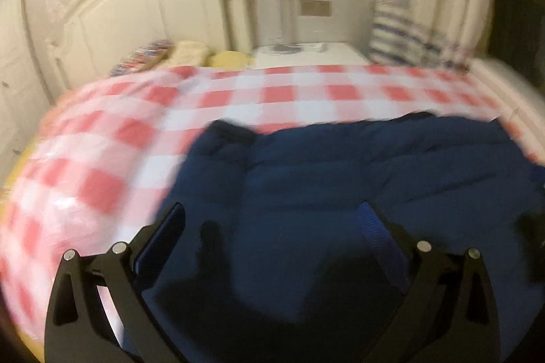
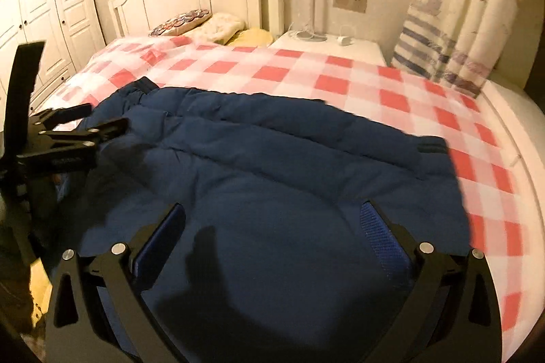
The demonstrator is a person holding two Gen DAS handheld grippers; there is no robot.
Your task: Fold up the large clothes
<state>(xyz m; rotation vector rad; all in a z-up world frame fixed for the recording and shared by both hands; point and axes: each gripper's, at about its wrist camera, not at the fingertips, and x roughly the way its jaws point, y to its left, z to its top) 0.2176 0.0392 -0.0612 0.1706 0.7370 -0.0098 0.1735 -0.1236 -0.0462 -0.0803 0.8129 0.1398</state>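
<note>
Both rigs look the same from their own cameras: the left black two-finger gripper [image 1: 272, 220] and the right black two-finger gripper [image 2: 272, 220] each have matte black angular arms with triangular cutouts, and round silver screw heads at the joints. The fingers [image 2: 381, 233] carry blue ribbed pads on their inner faces. In the right view, the left one shows small silver screws along its side.
</note>
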